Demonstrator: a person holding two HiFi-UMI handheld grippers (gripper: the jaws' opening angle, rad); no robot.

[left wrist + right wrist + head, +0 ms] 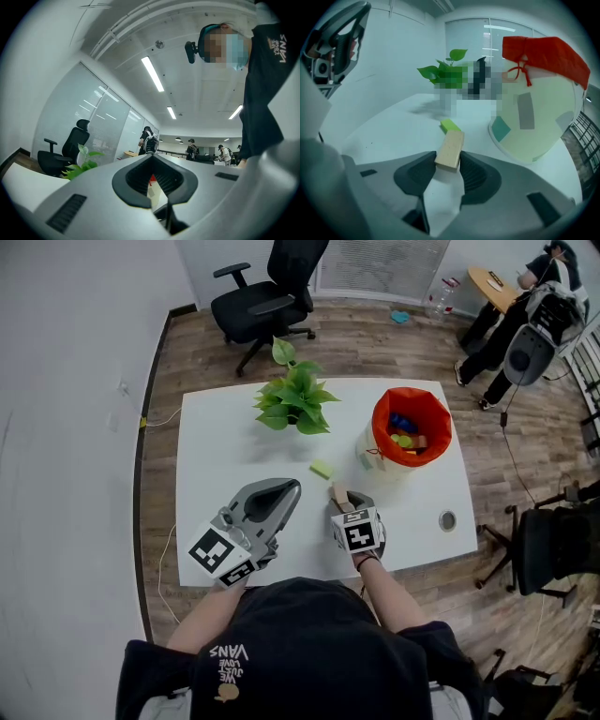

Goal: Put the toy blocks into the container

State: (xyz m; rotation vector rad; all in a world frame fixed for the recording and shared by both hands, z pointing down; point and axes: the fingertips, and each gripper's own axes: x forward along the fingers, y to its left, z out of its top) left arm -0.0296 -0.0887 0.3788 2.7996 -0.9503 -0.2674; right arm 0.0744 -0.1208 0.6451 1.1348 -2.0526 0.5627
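A tan wooden block [450, 149] sits between the pads of my right gripper [449, 161], which is shut on it just above the white table [225, 456]. In the head view this block [337, 492] sticks out ahead of the right gripper [340, 500]. A lime green block [322, 469] lies on the table just beyond it, also in the right gripper view [450, 124]. The cream container with a red liner [380, 423] stands to the right [534, 117] and holds several coloured blocks [403, 434]. My left gripper [286, 487] rests on the table, shut and empty [152, 157].
A potted green plant [295, 399] stands at the table's back middle. A round cable hole [447, 519] lies near the front right edge. A black office chair [267, 296] stands behind the table. People are at the far right of the room.
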